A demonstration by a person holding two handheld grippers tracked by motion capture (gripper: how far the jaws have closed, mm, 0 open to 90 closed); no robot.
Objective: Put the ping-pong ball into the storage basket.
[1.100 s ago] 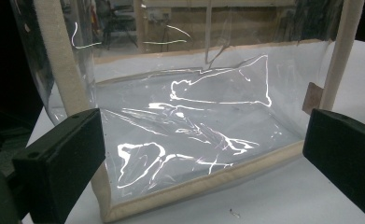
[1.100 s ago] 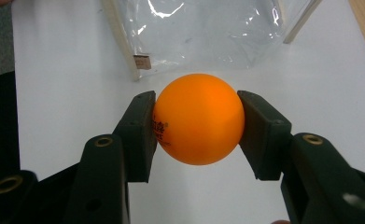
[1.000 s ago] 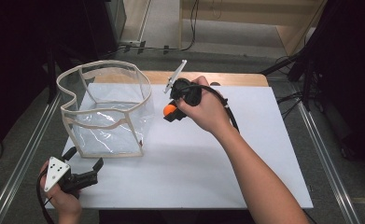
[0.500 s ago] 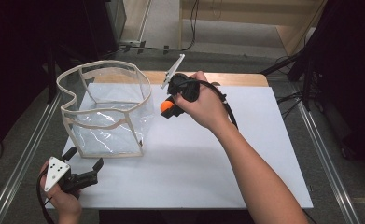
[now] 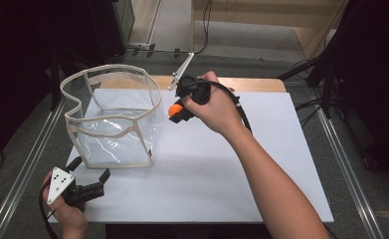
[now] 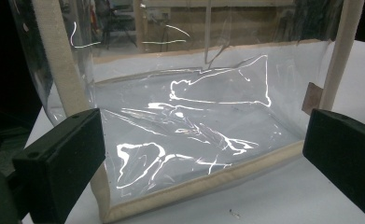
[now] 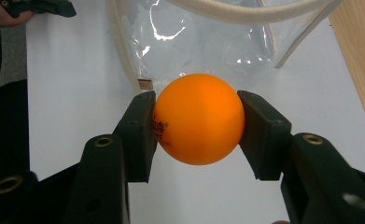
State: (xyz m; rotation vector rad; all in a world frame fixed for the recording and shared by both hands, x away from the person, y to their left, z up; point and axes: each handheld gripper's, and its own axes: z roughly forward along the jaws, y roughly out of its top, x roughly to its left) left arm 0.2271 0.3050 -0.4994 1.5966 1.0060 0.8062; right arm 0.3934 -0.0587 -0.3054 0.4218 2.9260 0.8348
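right gripper (image 7: 196, 119) is clamping an orange ball (image 7: 198, 119) tight, hovering just beside the clear bag (image 5: 113, 117) on the white surface (image 5: 222, 169). left gripper (image 5: 89, 177) is sitting wide open, holding nothing, near the bag's front.

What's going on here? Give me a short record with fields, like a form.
Work in hand: carrying an orange ball toward a clear plastic bag
Right gripper: fingers shut on the ball, held above the table beside the bag
Left gripper: open, holding nothing, low near the bag's front edge
Bag: transparent, cream-trimmed, standing open on the white tabletop
Ball in bag: not yet
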